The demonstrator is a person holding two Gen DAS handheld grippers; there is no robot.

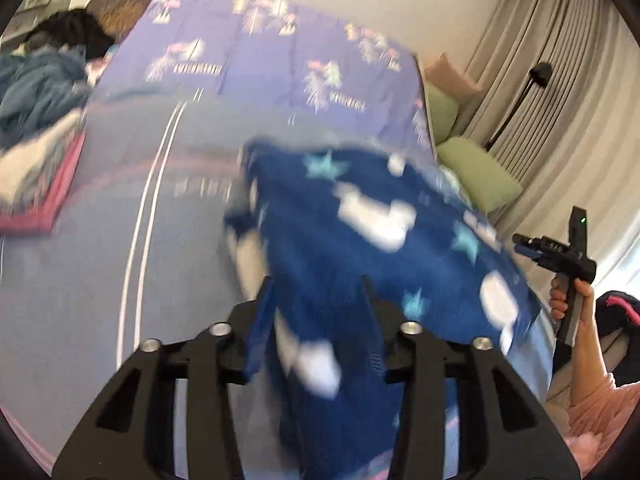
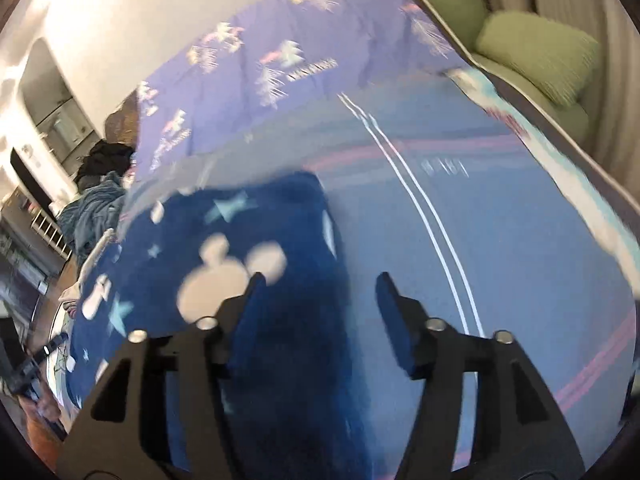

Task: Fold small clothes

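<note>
The small dark-blue fleece garment printed with white shapes and pale stars (image 1: 360, 216) is seen lying on the blue striped bedspread (image 1: 80, 280), released so a fold can settle, judging by the spread left gripper (image 1: 318, 292) and spread right gripper (image 2: 318, 288) poised over it, nothing pinched.

Motion-smeared in both views: the dark blue garment (image 1: 360, 240), white shapes and pale stars on it without clean edges. Cut off by the lower edge in the left wrist view, so lower hem unseen. Folded or bunched, impossible to tell. Printed lettering on the bed sheet (image 1: 192, 140) too blurred to read. Clothes pile (image 1: 36, 92) at far left smeared, single items not distinguishable. Right tool (image 1: 532, 246) partly behind the garment's edge, fingertips hidden
</note>
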